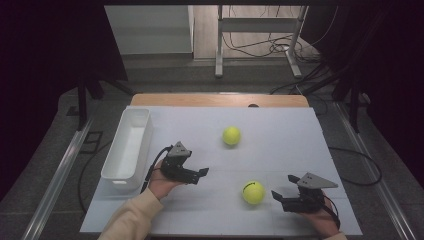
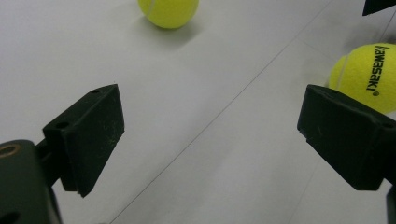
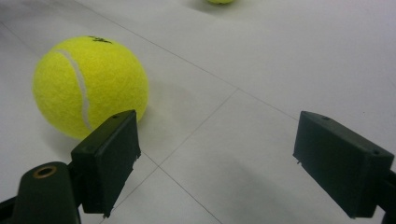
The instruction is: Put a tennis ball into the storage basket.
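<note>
While both tongs are gaping empty, I'm easing the right tongs [image 1: 278, 194] toward the near ball [image 1: 253, 192], sitting on the tabletop [image 1: 280, 135] just beside them. It's looking light, fuzzy and springy, likely to roll, so I'm aiming across its middle; the left tongs [image 1: 199, 174] are hovering nearby.

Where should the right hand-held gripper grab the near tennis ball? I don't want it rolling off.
Across the widest middle of the near tennis ball, coming in from its right, where the open right hand-held gripper already sits. It is round and free on the table, so an off-center pinch would likely squirt it away.
</note>
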